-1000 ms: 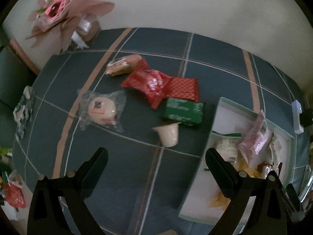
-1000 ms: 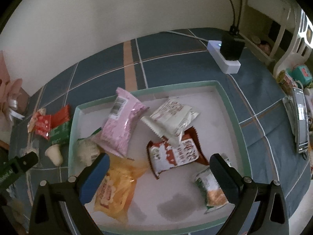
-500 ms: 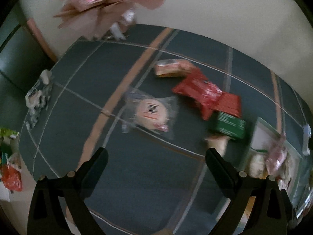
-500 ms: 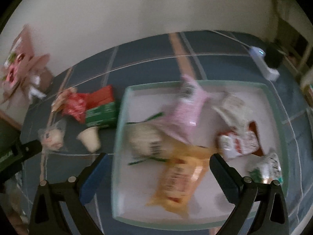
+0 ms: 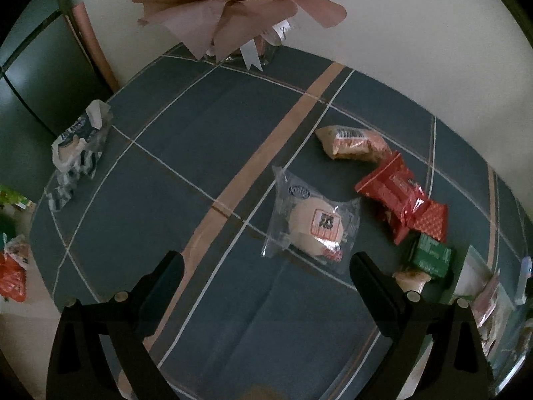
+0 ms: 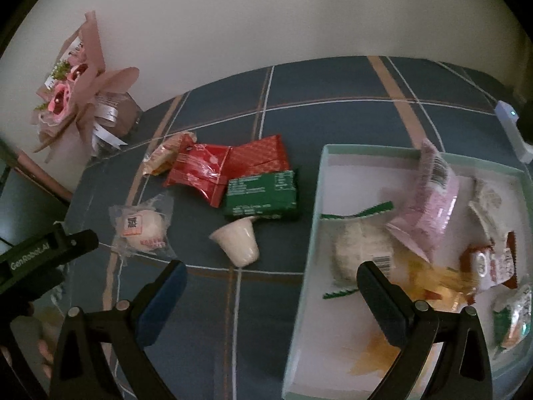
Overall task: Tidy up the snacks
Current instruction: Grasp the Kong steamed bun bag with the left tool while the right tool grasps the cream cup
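Note:
A clear-wrapped round bun (image 5: pixel 316 225) (image 6: pixel 141 230) lies on the blue checked cloth, just ahead of my open, empty left gripper (image 5: pixel 266 276). Beside it lie a red wrapper pack (image 5: pixel 393 193) (image 6: pixel 200 171), a red box (image 6: pixel 260 156), a green box (image 5: pixel 431 255) (image 6: pixel 261 193), an orange-tan pack (image 5: pixel 353 141) (image 6: pixel 163 156) and a white cup on its side (image 6: pixel 238 241). My open, empty right gripper (image 6: pixel 271 286) hovers over the cloth between the cup and the pale green tray (image 6: pixel 319 183), which holds several snack bags.
A pink paper-wrapped bouquet (image 5: pixel 240 0) (image 6: pixel 76 90) stands at the table's far edge by the wall. A crumpled grey-white bag (image 5: pixel 78 146) lies at the left edge. A white power strip (image 6: pixel 511 130) sits beyond the tray. The left gripper's body (image 6: pixel 40 260) shows at the right wrist view's left edge.
Both grippers have swung left: the left from the cup and tray towards the wrapped bun, the right from over the tray to the tray's left edge. Both stayed open.

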`<control>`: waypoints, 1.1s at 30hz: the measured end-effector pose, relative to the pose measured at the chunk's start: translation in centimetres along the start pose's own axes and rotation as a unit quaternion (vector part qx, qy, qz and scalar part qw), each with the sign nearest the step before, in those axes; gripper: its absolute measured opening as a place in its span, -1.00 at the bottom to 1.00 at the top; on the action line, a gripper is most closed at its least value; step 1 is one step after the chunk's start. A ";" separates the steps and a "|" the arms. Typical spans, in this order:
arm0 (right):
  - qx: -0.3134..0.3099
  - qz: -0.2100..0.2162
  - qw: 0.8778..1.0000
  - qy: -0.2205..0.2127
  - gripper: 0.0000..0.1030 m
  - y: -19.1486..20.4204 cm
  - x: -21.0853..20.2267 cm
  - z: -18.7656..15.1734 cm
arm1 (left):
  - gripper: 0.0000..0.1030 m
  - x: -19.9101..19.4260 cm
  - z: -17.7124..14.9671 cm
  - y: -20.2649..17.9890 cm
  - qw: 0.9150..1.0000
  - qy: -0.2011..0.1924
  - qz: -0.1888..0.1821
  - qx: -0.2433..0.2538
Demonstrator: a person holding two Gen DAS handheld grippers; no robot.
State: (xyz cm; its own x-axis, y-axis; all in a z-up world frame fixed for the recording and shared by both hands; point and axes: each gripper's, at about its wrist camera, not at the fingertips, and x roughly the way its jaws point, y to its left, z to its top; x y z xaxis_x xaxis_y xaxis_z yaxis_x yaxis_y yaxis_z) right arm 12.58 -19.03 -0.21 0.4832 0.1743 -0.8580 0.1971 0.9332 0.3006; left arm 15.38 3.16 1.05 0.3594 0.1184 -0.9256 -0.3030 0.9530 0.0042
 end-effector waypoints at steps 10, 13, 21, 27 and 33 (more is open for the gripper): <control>0.008 -0.008 1.000 -0.012 1.00 1.1 -0.3 1.4 | 0.94 0.7 0.8 -0.7 1.000 -0.009 -0.027 0.004; 0.000 -0.012 1.000 -0.006 1.00 1.4 0.0 1.6 | 0.94 1.0 1.1 -0.9 0.999 -0.014 -0.032 0.010; -0.001 -0.019 1.000 0.004 1.00 1.8 1.4 1.9 | 0.94 2.0 2.1 -1.1 0.999 -0.019 -0.037 0.032; -0.019 -0.012 1.000 0.005 1.00 2.7 2.0 2.2 | 0.94 2.7 2.7 -1.1 0.998 -0.014 -0.046 0.035; -0.052 -0.019 0.998 0.013 0.91 3.9 3.6 2.3 | 0.94 3.9 3.0 -3.2 0.996 -0.011 -0.058 0.074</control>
State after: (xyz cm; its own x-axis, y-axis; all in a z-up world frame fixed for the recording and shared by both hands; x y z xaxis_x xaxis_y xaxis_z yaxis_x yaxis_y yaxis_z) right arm 17.03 -15.52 -1.16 0.4550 0.1455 -0.8785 0.1239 0.9666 0.2242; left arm 20.41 1.45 -1.42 0.4047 0.0104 -0.9144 -0.1264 0.9910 -0.0447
